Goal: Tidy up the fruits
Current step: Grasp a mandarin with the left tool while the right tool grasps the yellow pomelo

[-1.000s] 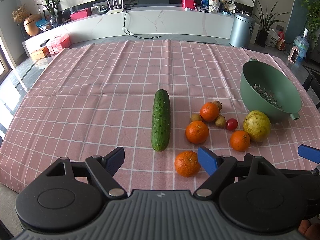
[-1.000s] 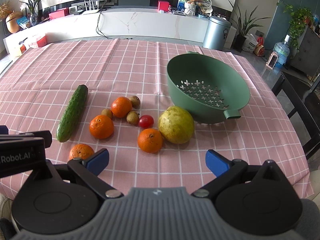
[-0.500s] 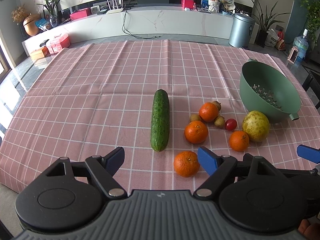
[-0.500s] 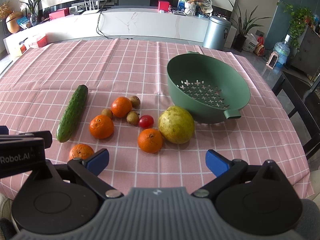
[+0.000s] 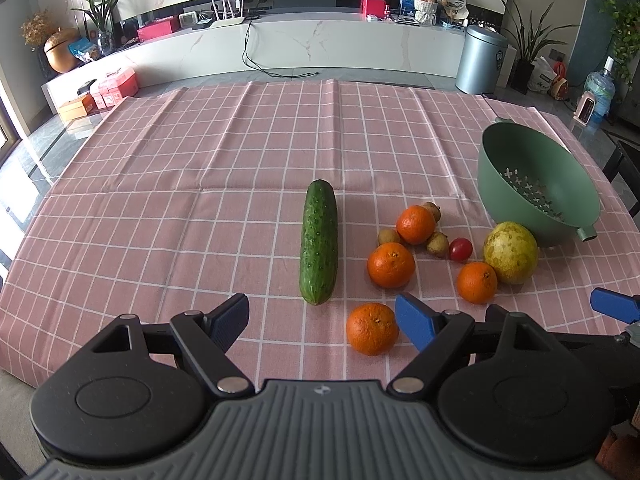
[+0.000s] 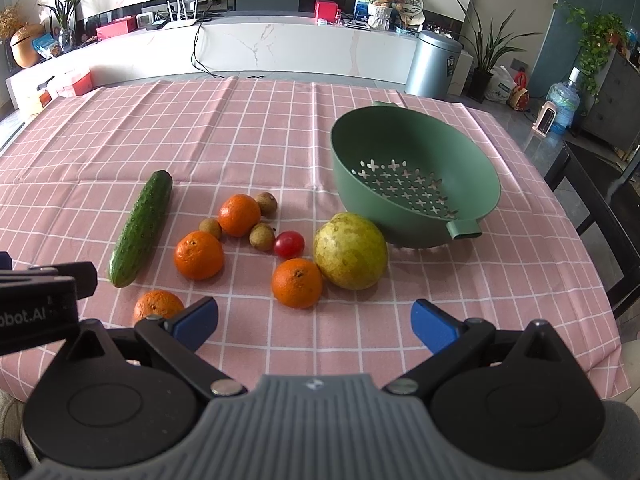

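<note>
Pink white-checked tablecloth [image 6: 260, 128], green colander [image 6: 416, 176], dark green cucumber [image 6: 141, 229], red tomato [image 6: 289, 244].

- Cloth [image 6: 248, 128] on the bench: woven pink fabric with a white grid, matt, creased along its fold lines.
- Colander [image 6: 416, 184]: green plastic, smooth, with a soft sheen.
- Cucumber [image 5: 319, 241]: dark green skin, bumpy, slightly glossy.
- Oranges [image 6: 199, 255]: dimpled peel, dull shine.
- Tomato [image 6: 289, 244]: smooth, glossy red.
- Pear [image 6: 350, 256]: yellow-green, speckled, matt.
- Bin [image 5: 482, 60]: brushed grey metal.
- Claw fingers [image 6: 434, 325]: blue pads on black matt plastic.
</note>
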